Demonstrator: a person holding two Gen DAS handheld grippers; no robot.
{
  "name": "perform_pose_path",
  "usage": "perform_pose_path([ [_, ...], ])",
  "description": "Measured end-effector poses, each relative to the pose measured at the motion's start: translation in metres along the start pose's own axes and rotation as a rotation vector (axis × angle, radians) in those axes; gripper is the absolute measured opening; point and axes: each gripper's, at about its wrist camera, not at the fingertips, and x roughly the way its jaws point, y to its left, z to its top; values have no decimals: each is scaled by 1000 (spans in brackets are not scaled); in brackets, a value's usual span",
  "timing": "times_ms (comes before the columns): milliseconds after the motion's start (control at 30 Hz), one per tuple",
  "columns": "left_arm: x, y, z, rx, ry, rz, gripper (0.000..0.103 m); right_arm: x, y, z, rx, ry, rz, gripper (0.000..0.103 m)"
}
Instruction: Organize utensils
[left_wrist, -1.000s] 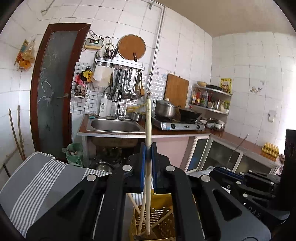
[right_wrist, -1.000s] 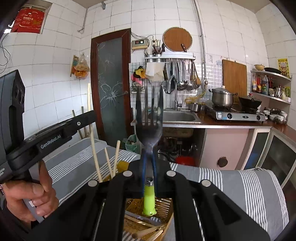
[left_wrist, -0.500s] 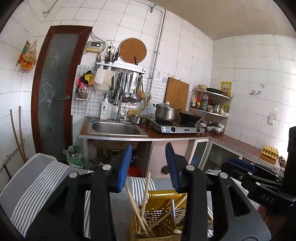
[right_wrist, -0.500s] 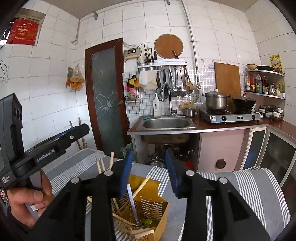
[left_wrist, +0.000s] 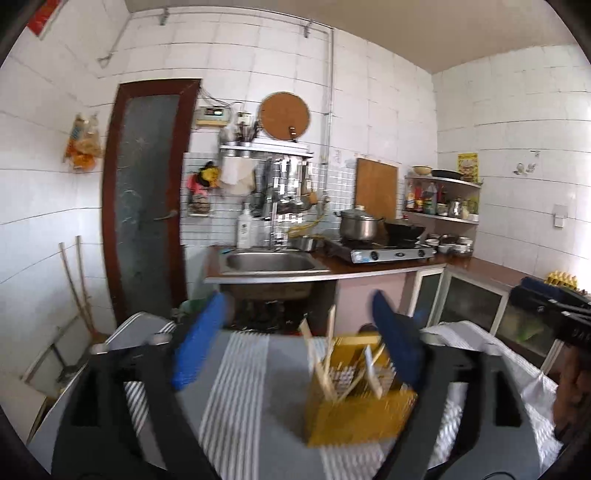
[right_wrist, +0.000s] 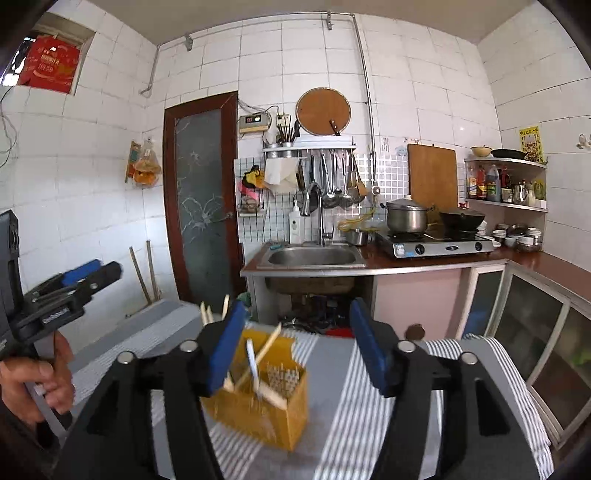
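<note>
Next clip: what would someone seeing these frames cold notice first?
Most likely the yellow utensil basket, bristling with chopsticks, on the grey striped cloth in the foreground. Framing it are the blue pads of the right tool; its jaws, like the left tool's, have just been opening, with nothing held between them. Behind, the steel sink and hanging ladles fill the tiled wall.

black plastic right claw (right_wrist: 297, 345) with blue pads (right_wrist: 226, 345), round silver screws (right_wrist: 189, 346); white lettering on left claw (right_wrist: 79, 275)
</note>
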Motion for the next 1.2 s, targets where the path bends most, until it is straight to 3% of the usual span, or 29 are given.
perform_pose_path([
  [100, -36, 11, -31, -1, 19, 36, 98, -36, 9, -35, -13, 23, -4, 68],
  [367, -105, 13, -129, 33, 89, 97, 98, -103, 30, -142, 3, 55, -33, 76],
  [500, -117, 10, -153, 14, 110, 90, 98, -113, 37, -176, -33, 59, -73, 77],
  [633, -123, 8, -164, -21, 89, 99, 98, -112, 37, -181, -34, 45, -76, 77],
  [867, -127, -13, -169, 74, 44, 147, 98, -100, 28, -193, 11, 75, -87, 77],
  [1200, -129, -14, -168, 96, 36, 180, 98, -94, 16, -197, 85, 95, -97, 77],
])
